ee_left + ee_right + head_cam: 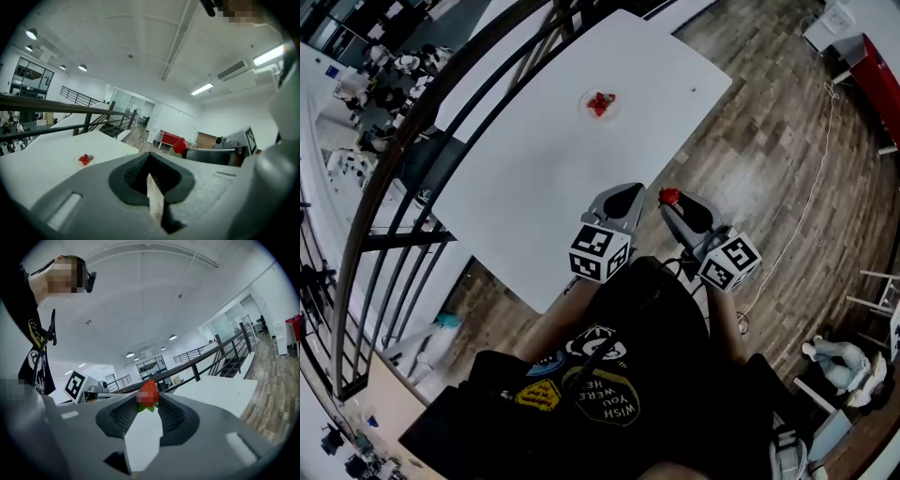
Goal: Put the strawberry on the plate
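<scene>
Large white rectangular table: I find it bare apart from the small pale round plate far across it, which already carries red fruit pieces.

Left grey two-jaw gripper: jaws drawn together, nothing between them.

Right grey two-jaw gripper: clamped on the small red strawberry with a green leafy cap. It is held at the jaw tips, just off the table's near edge and well apart from the plate.

I judge the pickup done. The carry across the table and the release onto the plate are left.

The strawberry's long axis runs roughly in line with the jaws, with the pointed red end outward and upward and the green cap toward the gripper body; its middle is obscured
</scene>
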